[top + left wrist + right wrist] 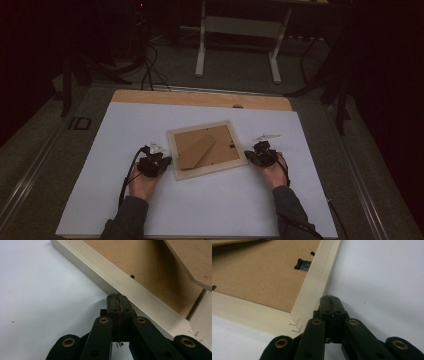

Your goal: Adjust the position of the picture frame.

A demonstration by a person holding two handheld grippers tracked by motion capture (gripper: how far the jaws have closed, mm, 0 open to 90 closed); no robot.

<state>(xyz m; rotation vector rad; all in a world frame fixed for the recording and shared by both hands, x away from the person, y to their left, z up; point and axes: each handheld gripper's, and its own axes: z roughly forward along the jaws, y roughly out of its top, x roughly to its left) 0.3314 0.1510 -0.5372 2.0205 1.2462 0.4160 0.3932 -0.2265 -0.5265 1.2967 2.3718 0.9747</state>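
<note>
Dead centre of the high view, a picture frame (206, 149) lies face-down on the white sheet covering the bench (150, 97); you can see its brown backing board and the fold-out stand (196, 148) lying flat across it. Left tongs (159, 164) sit just off the frame's left edge, right tongs (257, 152) just off its right edge near the lower right corner; both hands come in from the bottom of the frame.

Left gripper view shows the left tongs (117, 295) pressed fully together with nothing between them, tip right up against the pale wood rail; looks like touching, though I can't swear to it. Same deal in the right gripper view; right tongs (329, 298) closed and empty, nosing the outer side of the rail, with a small black clip (301, 264) on the backing in the upper middle.

My read: this is the bracing or squaring-up step, frame pinned between two closed tips; nothing gripped yet. Next move probably calls for opening one pair and going for that clip or the stand; gently, since the frame could skate on the sheet.
</note>
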